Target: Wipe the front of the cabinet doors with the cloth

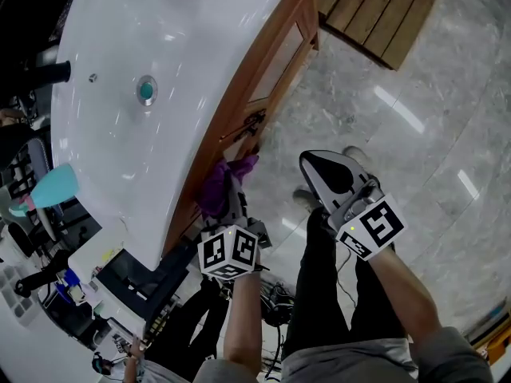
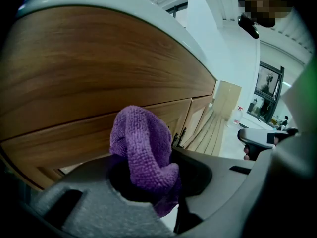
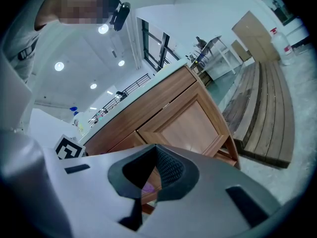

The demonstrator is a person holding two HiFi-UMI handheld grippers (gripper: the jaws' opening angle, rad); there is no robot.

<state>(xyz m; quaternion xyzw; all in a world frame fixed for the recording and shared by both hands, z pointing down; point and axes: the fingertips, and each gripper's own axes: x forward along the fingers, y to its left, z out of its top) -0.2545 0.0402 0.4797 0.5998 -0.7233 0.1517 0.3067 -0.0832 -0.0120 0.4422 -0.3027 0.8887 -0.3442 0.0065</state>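
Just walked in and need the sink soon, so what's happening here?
A person is working with a claw in each hand. The left claw is shut on a purple cloth, held against or just off the wooden cabinet front below the sink. The right claw is shut and empty, off to the side above the floor.

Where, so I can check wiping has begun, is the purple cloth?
The purple cloth is clamped in the left gripper, centre-left in the head view, close beside the wooden cabinet front just below the white sink counter.
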